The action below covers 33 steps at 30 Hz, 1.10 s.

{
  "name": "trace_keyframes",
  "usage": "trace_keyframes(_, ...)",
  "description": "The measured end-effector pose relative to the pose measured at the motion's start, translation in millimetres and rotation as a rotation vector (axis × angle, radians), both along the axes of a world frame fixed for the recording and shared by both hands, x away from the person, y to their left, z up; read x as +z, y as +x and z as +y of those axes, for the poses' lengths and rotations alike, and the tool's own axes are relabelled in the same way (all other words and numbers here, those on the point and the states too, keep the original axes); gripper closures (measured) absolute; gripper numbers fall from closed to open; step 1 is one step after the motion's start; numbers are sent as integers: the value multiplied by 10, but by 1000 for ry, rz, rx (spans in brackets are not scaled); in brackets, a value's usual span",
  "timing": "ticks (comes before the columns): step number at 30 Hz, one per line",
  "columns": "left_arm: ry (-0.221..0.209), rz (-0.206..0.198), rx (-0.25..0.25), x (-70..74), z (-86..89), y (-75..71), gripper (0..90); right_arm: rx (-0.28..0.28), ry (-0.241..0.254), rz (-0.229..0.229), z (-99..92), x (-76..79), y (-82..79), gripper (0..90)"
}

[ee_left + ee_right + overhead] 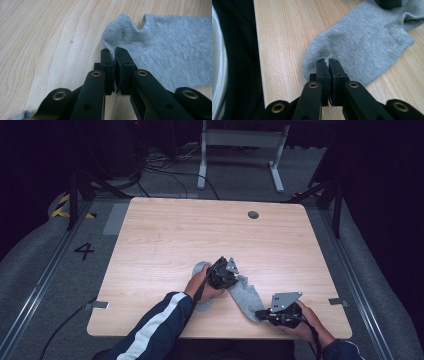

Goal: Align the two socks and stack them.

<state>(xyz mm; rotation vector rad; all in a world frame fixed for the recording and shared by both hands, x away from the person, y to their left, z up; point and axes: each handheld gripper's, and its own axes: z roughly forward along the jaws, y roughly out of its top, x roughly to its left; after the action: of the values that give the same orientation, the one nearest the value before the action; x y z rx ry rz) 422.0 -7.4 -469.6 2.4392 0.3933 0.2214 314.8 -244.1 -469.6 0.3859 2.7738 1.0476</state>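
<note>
A grey sock lies near the front edge of the wooden table, between the two hands. My left gripper is shut on the sock's upper edge; in the left gripper view the jaws pinch a raised fold of the grey sock. My right gripper is shut on the sock's lower end; in the right gripper view the fabric of the sock bunches between the closed jaws. A second bit of grey fabric shows beside the left hand.
A round cable hole sits at the table's far side. Metal clamps hold the table's front corners. A white desk frame and cables stand on the floor beyond. The table's front edge is just behind the right gripper.
</note>
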Motion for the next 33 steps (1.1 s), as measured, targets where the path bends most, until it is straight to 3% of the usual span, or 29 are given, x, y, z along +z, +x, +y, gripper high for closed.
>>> trace_keyframes(7, 21, -5, -8, 25, 11, -23, 879, 16, 7, -39, 4, 46, -53, 883)
trace_keyframes(14, 39, -20, -18, 108, 61, -19, 884, 11, 71, -83, 55, 171, -93, 885)
trace_keyframes(17, 30, -41, -4, 182, 156, 19, 885, 10, 123, -97, 139, 264, -68, 886)
trace_keyframes(19, 18, -51, 2, 217, 215, 41, 884, 13, 129, -106, 168, 282, -61, 886)
trace_keyframes(23, -10, -52, 27, 320, 426, 139, 885, 23, 172, -119, 420, 363, 16, 886)
trace_keyframes(24, -10, -52, 27, 320, 426, 139, 885, 23, 172, -119, 420, 363, 16, 886)
trace_keyframes(25, -5, -69, 44, 349, 514, 167, 885, 32, 180, -130, 555, 389, 44, 886)
trace_keyframes(28, -19, -65, 54, 367, 606, 196, 885, 44, 185, -131, 702, 398, 78, 887)
trace_keyframes(33, -35, -52, 115, 381, 936, 288, 885, 64, 201, -83, 1112, 280, 188, 887)
